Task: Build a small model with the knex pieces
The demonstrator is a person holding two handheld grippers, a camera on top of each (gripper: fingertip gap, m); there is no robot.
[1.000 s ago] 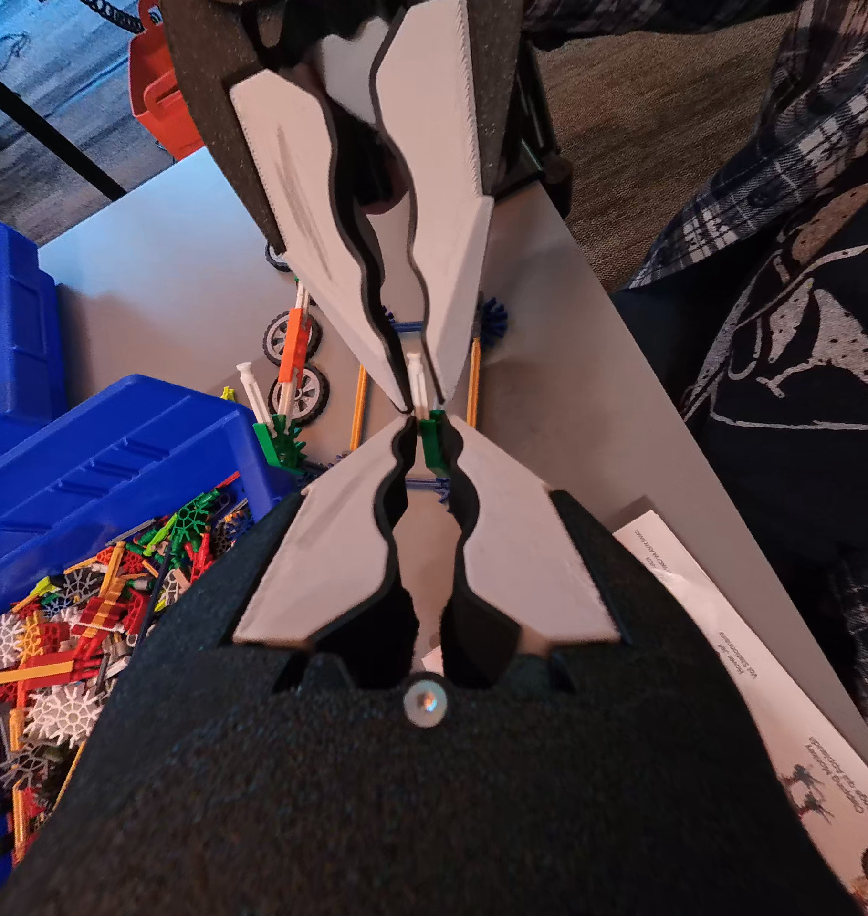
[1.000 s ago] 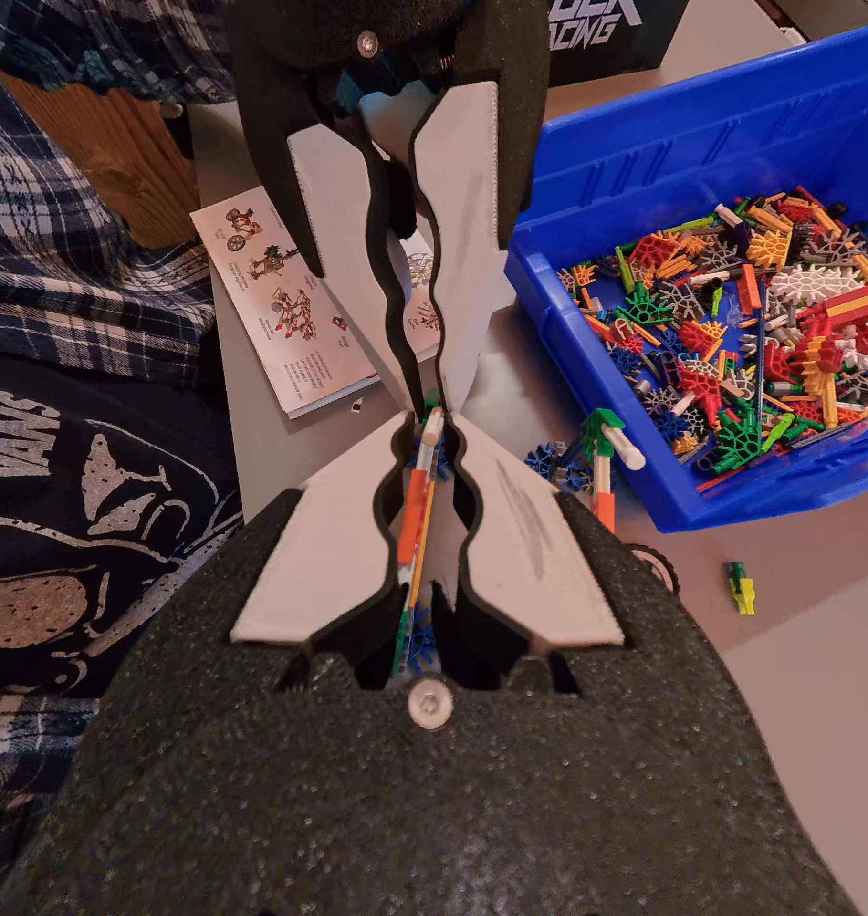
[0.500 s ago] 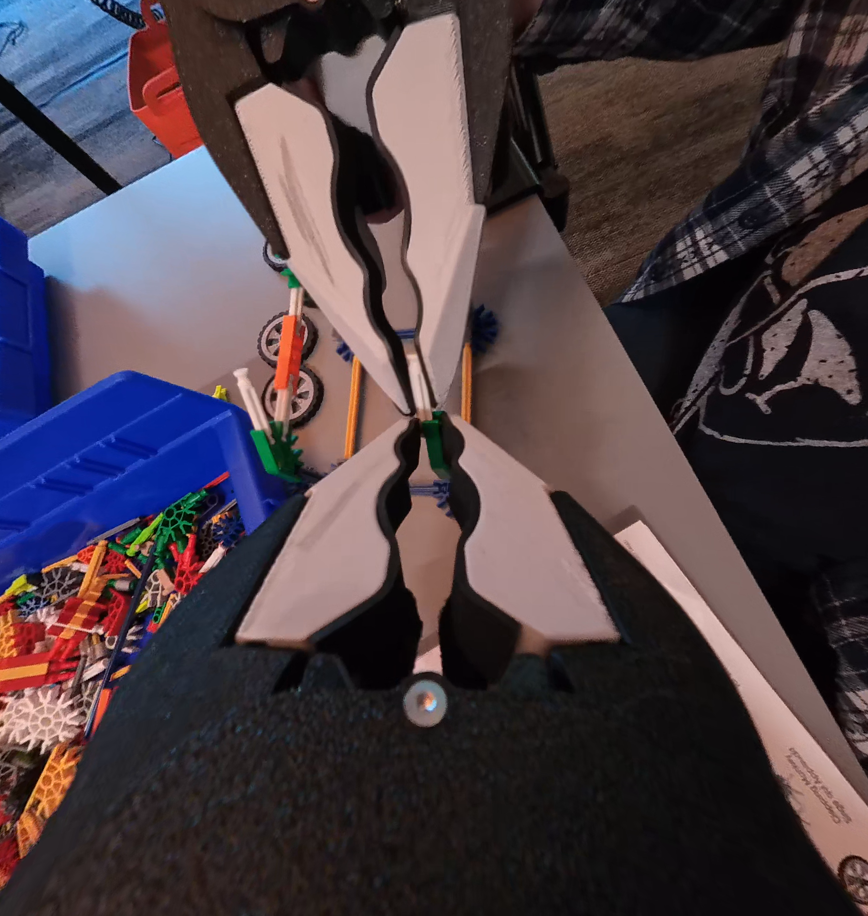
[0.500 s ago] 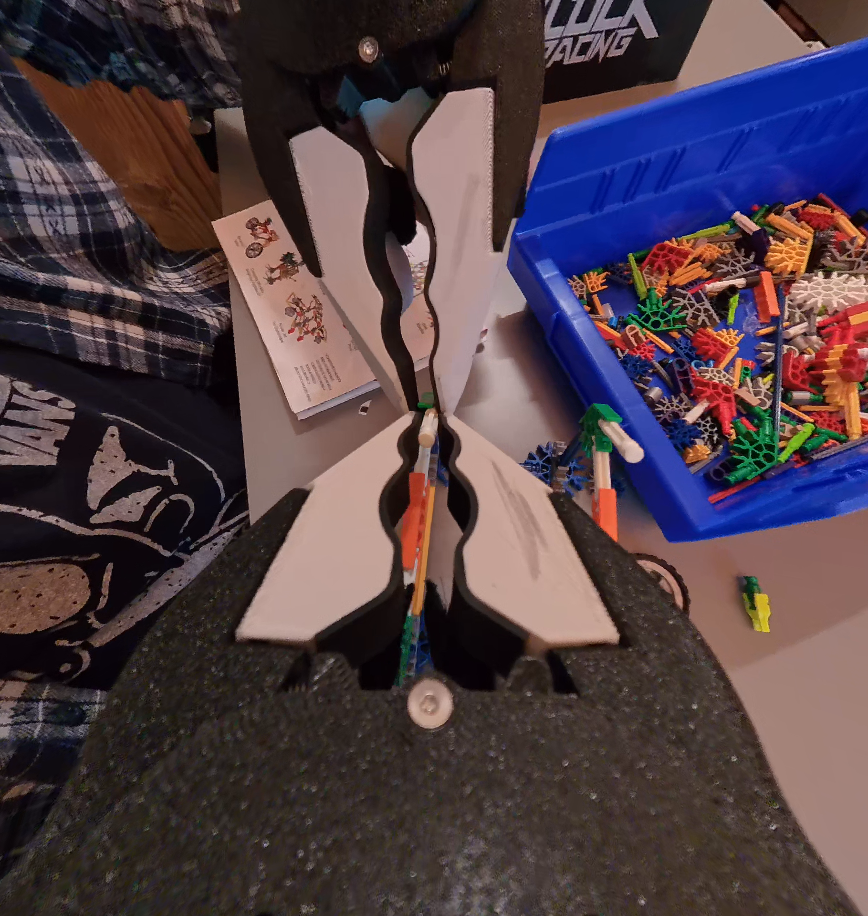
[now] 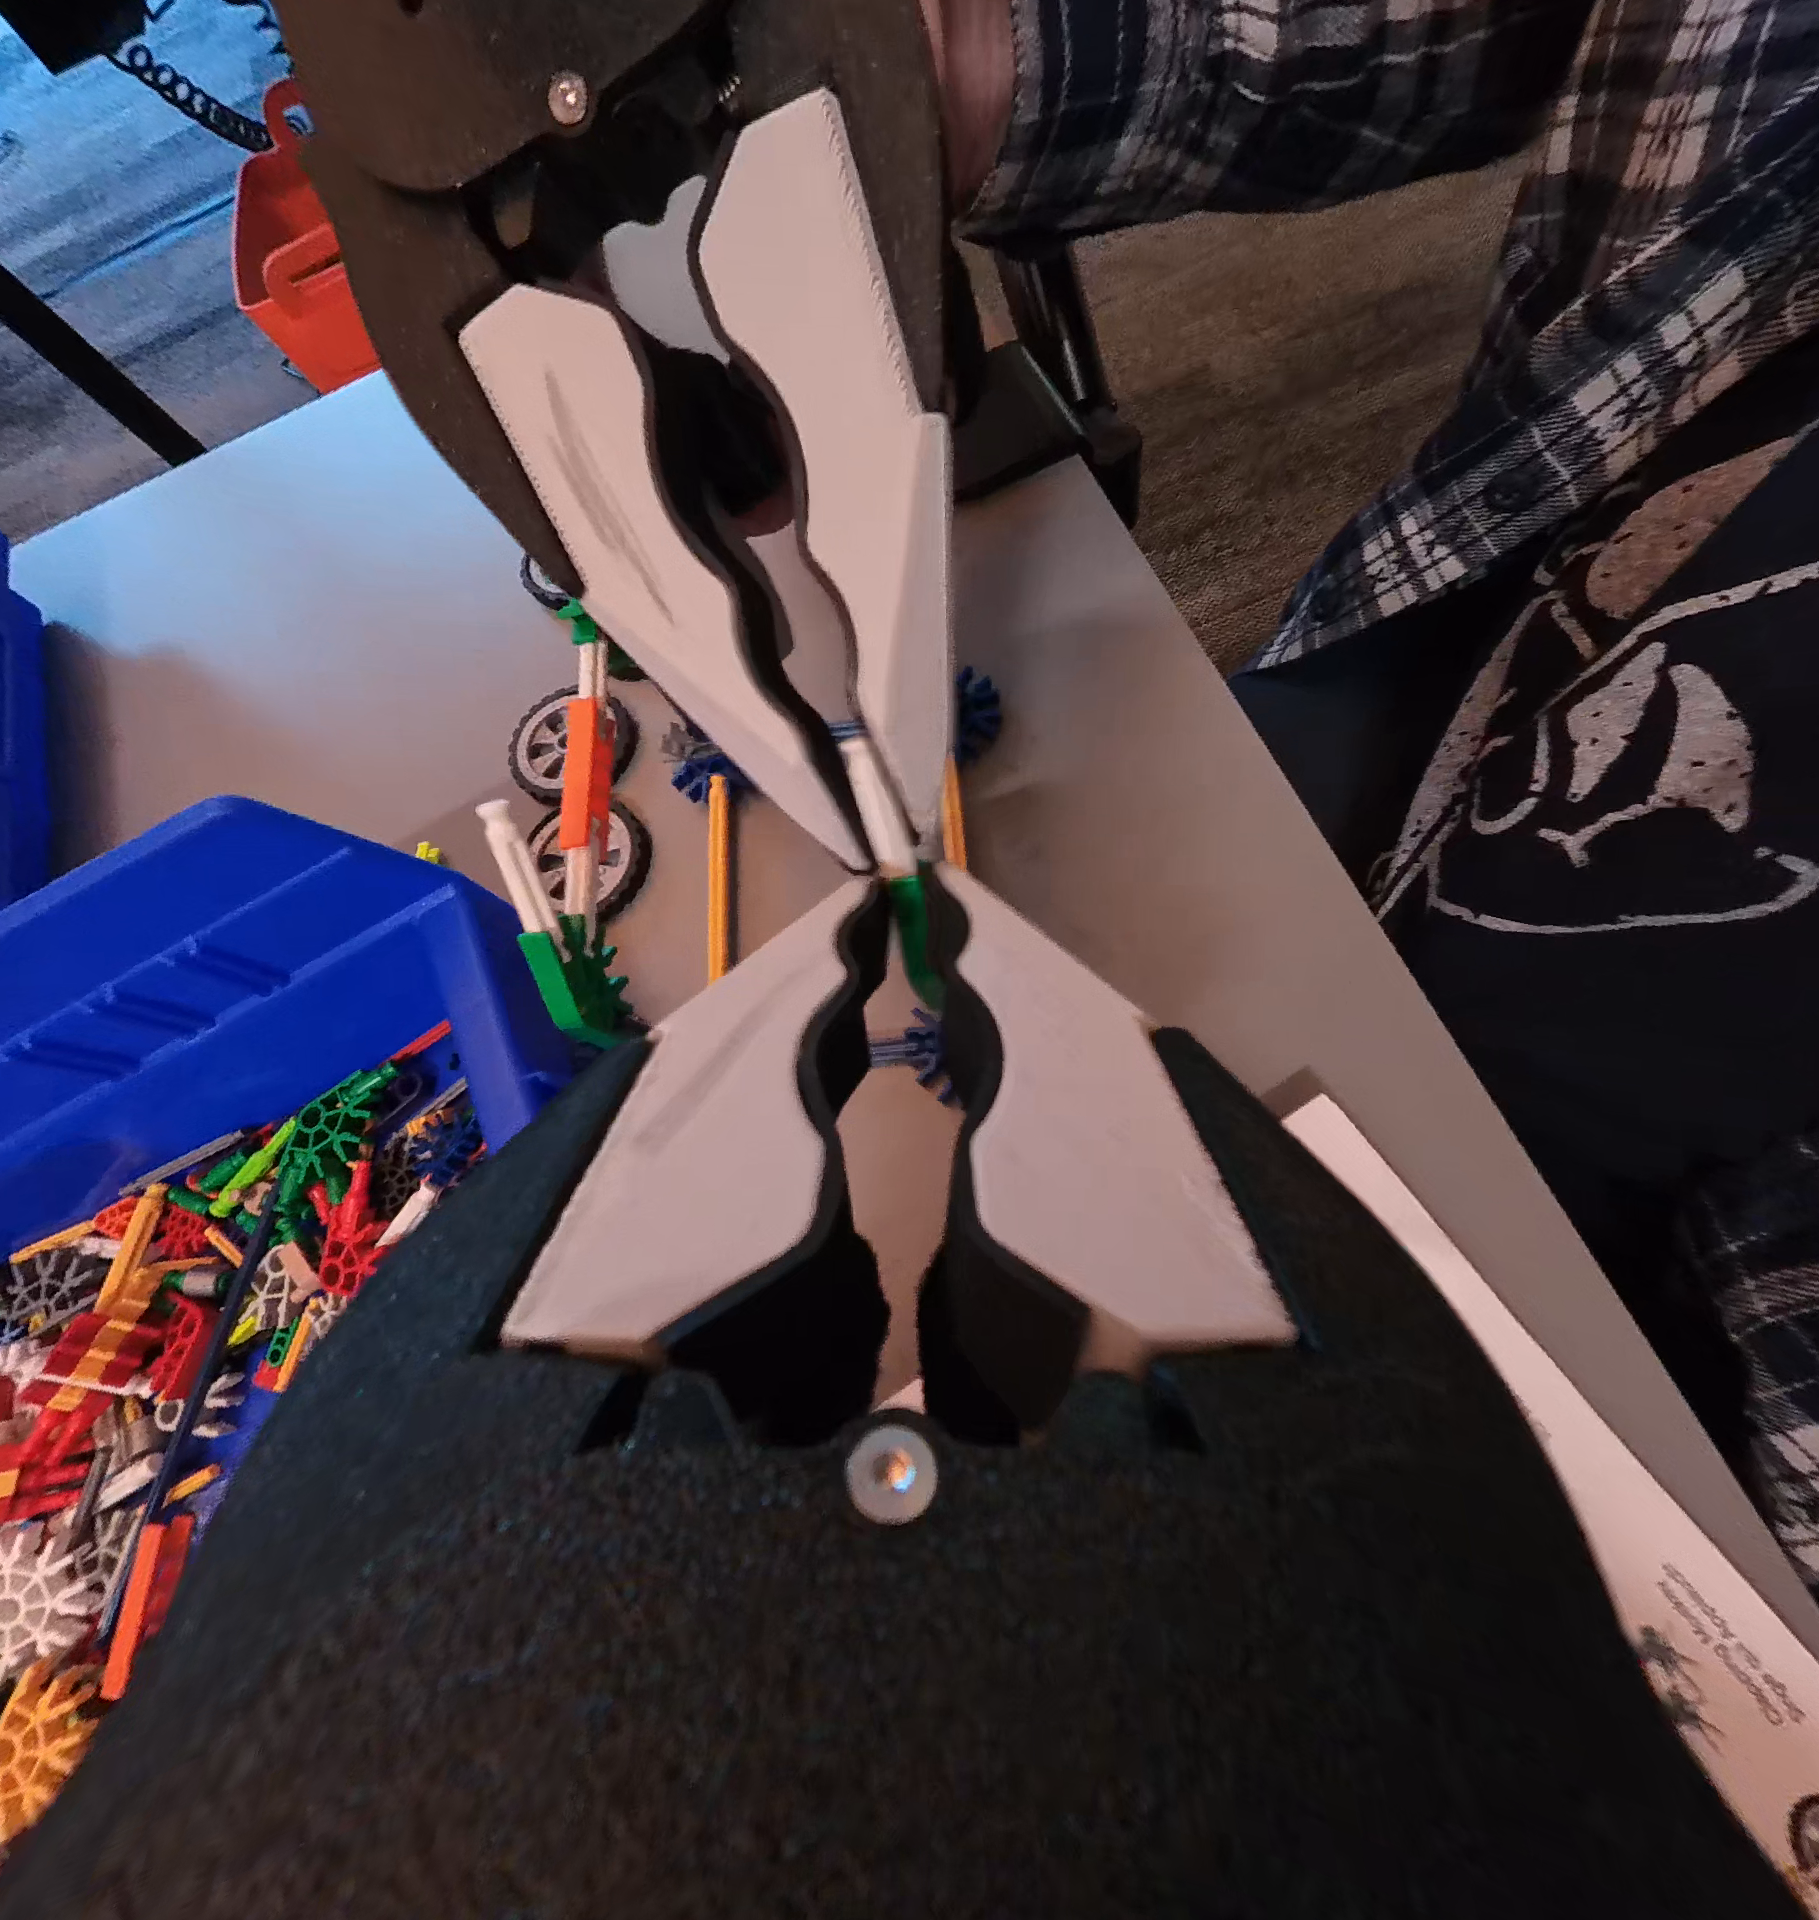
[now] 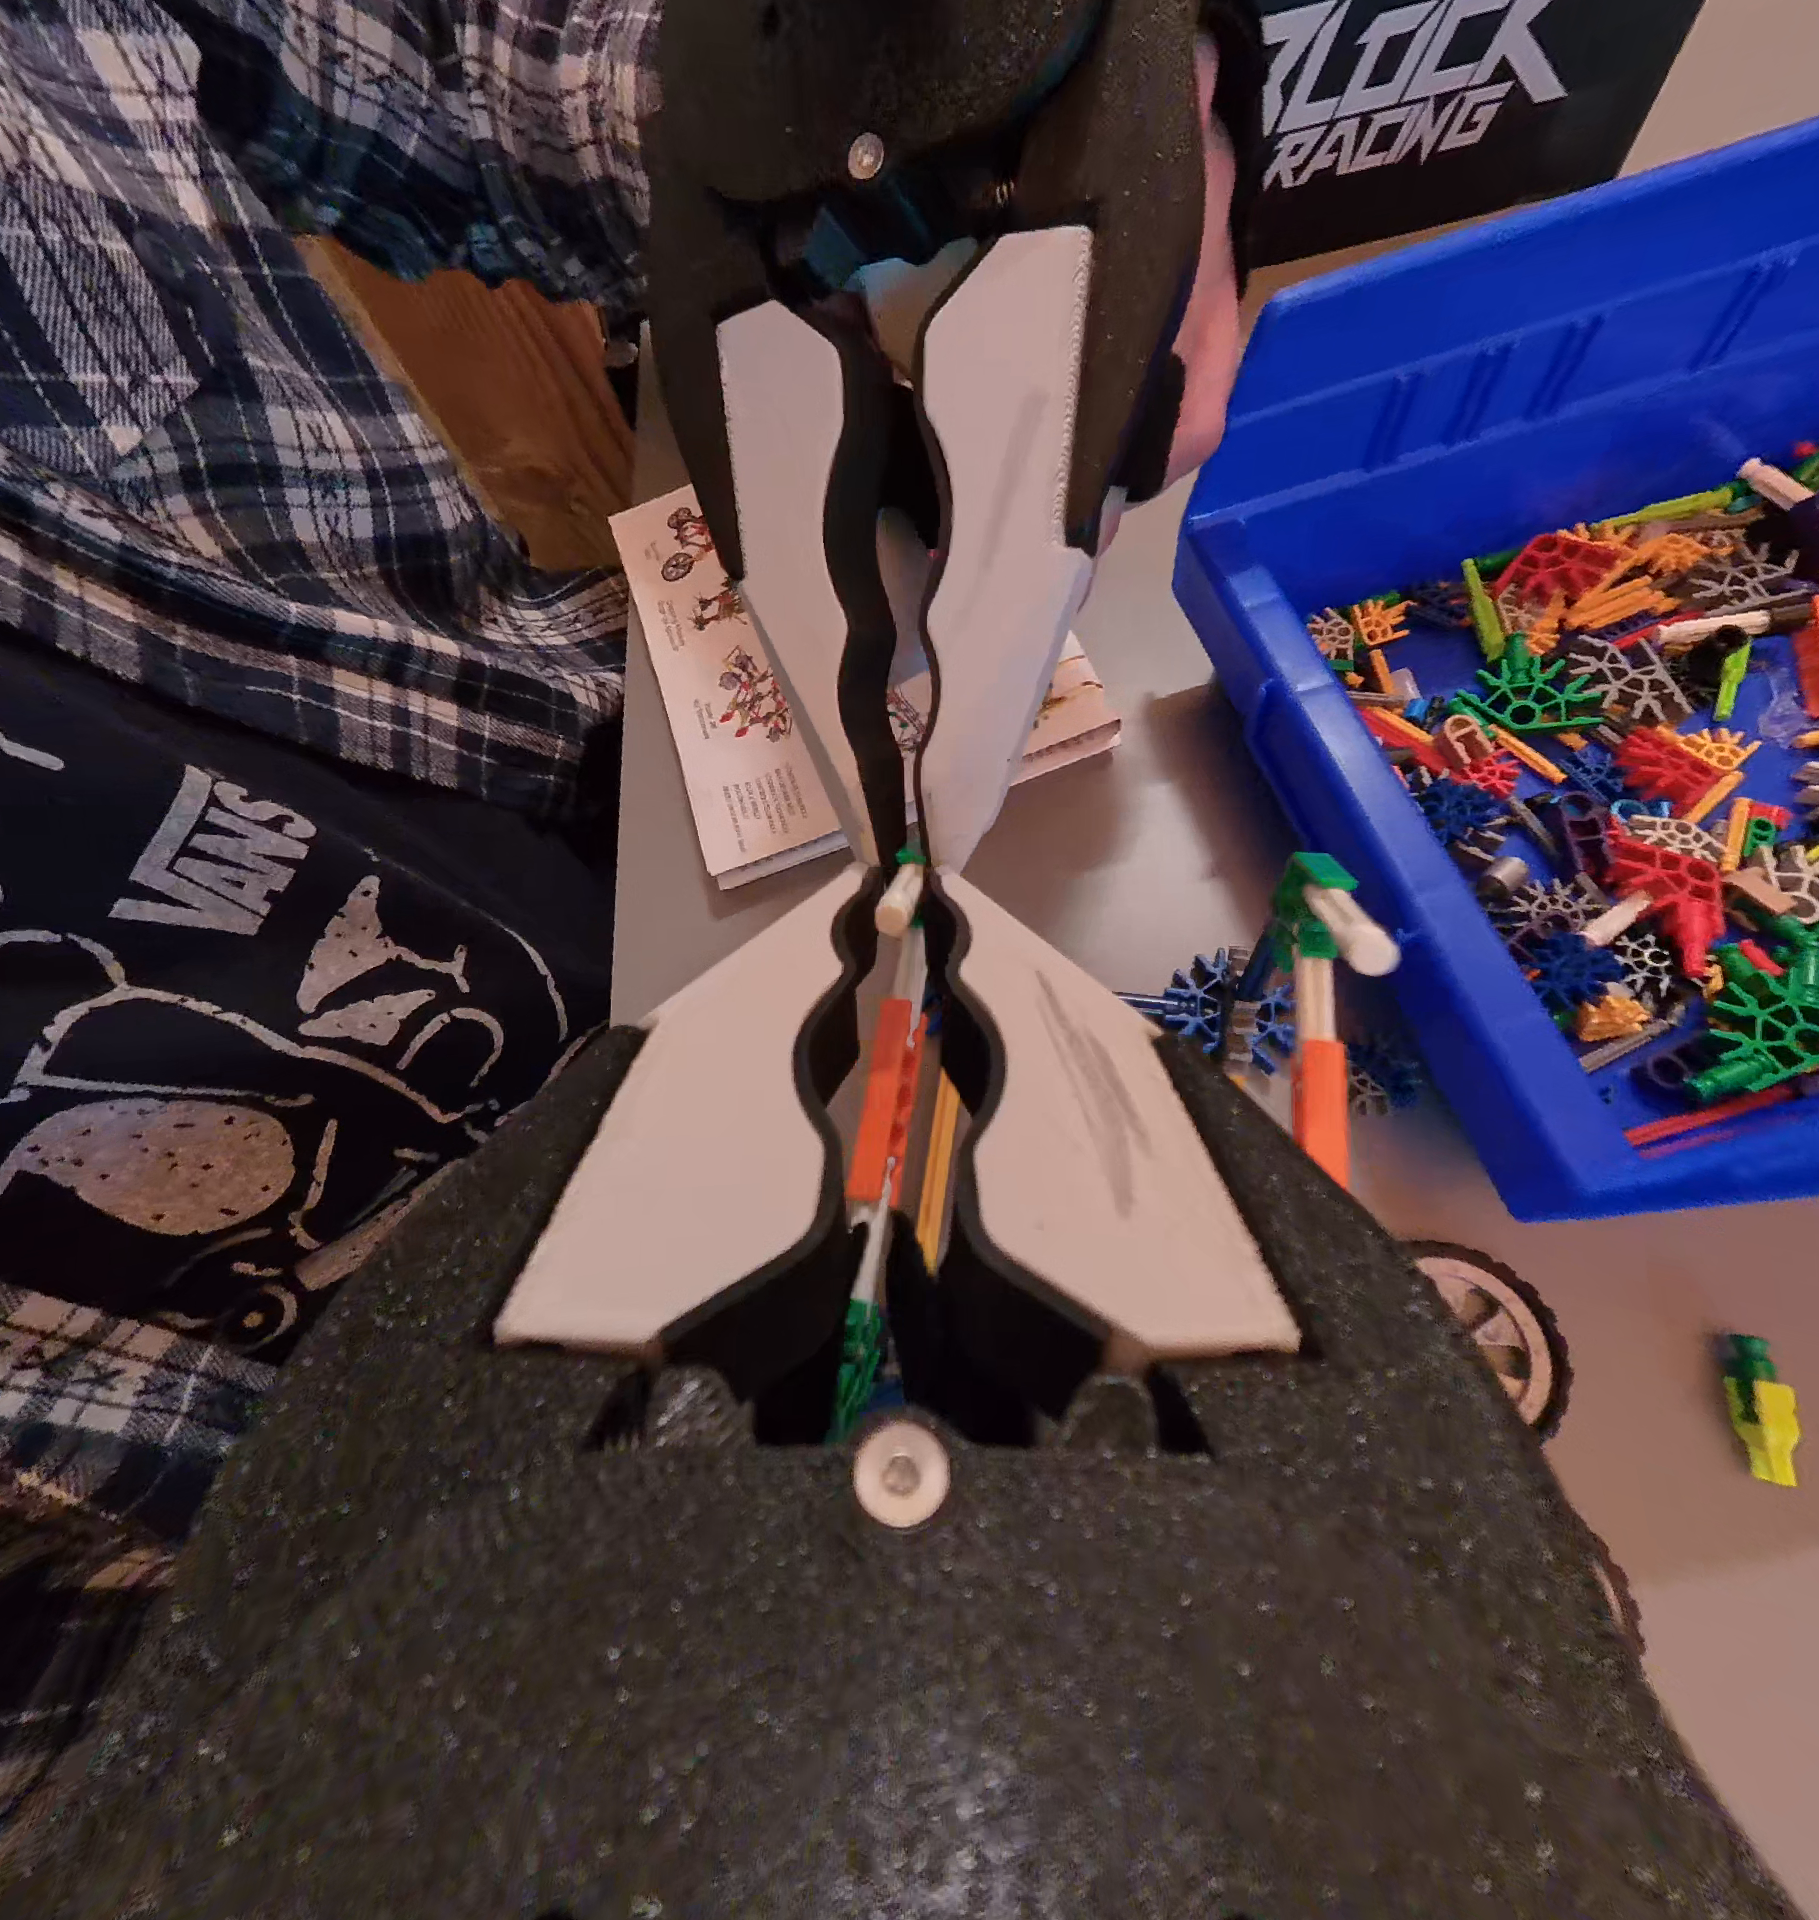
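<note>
My left gripper (image 5: 889,899) is shut on a small green connector (image 5: 910,935). My right gripper (image 6: 903,888) is shut on a white rod (image 6: 900,902) of a rod-and-connector model. An orange sleeve (image 6: 884,1101) and a yellow rod (image 6: 936,1164) run back between its fingers. The two grippers meet tip to tip above the grey table (image 5: 261,582), with the connector at the rod's end. The right gripper (image 5: 877,854) comes down from the top of the left wrist view. The left gripper (image 6: 905,836) does the same in the right wrist view.
A blue bin (image 5: 209,987) holding several loose colourful parts stands beside the model, whose two wheels (image 5: 572,743) lie on the table. An instruction booklet (image 6: 739,727) lies at the table edge, and a green-yellow piece (image 6: 1757,1413) lies loose. A person in a plaid shirt (image 5: 1611,260) sits close.
Both grippers stay shut and tip to tip. The pair has shifted slightly, so the bin and booklet sit a little differently in each view.
</note>
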